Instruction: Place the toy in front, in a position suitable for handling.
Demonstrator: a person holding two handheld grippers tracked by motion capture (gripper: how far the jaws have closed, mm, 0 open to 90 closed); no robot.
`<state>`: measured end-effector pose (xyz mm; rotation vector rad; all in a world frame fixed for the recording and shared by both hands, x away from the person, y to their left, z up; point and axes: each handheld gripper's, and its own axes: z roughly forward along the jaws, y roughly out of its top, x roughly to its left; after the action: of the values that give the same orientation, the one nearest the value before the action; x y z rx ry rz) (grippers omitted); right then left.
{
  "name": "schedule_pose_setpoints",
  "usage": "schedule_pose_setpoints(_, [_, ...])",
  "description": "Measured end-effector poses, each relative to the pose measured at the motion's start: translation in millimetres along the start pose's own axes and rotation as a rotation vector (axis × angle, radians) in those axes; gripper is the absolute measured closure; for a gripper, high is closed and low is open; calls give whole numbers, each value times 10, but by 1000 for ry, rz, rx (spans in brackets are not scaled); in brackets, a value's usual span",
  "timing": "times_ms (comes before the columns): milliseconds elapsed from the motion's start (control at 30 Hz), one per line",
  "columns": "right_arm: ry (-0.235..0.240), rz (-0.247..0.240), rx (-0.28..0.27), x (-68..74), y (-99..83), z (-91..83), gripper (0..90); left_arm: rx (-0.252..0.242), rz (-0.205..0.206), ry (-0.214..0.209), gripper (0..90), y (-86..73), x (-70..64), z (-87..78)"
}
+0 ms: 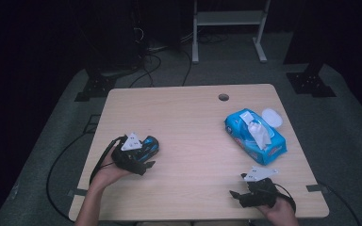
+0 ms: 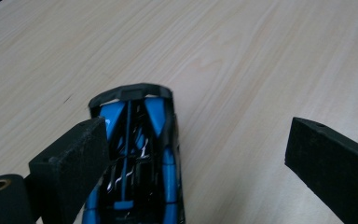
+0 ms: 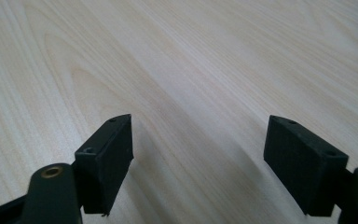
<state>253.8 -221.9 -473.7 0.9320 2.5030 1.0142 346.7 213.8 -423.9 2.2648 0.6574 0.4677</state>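
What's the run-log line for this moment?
left hand-held gripper: open, astride toy car | right hand-held gripper: open, over bare table | wipes pack: untouched

One blue-and-black toy car (image 1: 149, 146) lies between the jaws of the left hand-held gripper (image 1: 143, 165). One blue wet-wipes pack (image 1: 254, 135) sits beyond the right hand-held gripper (image 1: 235, 195). Two hand-held grippers rest on one surface (image 1: 193, 141).

Left gripper (image 1: 147, 164): black housing, grey three-cornered plate with dark dots on top, black cable trailing. Right gripper (image 1: 235, 196): same build. Fingers (image 3: 106, 161): matte black blocks with small screw holes; brass-ringed hole at base. Forearms bare, no sleeves.
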Motion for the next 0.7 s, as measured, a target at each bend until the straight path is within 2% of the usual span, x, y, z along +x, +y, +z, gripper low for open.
schedule_pose_setpoints(33, [-1,-3,0,6,2,0,229,0,0,0,58,0,0,0])
schedule_pose_setpoints(67, [-2,-8,0,11,4,-3,229,23,-16,17,58,-40,45,14])
schedule_pose_setpoints(100, [-2,-8,0,11,4,-3,229,23,-16,17,58,-40,45,14])
schedule_pose_setpoints(133, [-3,-10,-6,20,9,-18,229,53,-15,40,58,-79,87,34])
schedule_pose_setpoints(167, [-3,-9,-11,19,11,-24,229,53,-15,40,58,-79,87,34])
schedule_pose_setpoints(200, [-5,-6,-13,16,12,-30,229,73,-14,76,58,-114,134,50])
schedule_pose_setpoints(233, [-5,-6,-13,16,12,-30,229,73,-14,76,58,-114,134,50])
schedule_pose_setpoints(267, [-7,3,-17,5,14,-30,228,78,-24,100,58,-133,178,52])
schedule_pose_setpoints(333, [-7,5,-11,-7,12,-29,228,83,-29,111,59,-144,208,54])
schedule_pose_setpoints(533, [-8,9,-16,-4,9,-38,229,76,-35,88,133,-162,241,91])
schedule_pose_setpoints(667, [-1,4,-11,-2,6,-34,228,123,-32,70,138,-183,263,179])
schedule_pose_setpoints(700, [-1,4,-11,-2,6,-34,228,123,-32,70,162,-183,263,179])
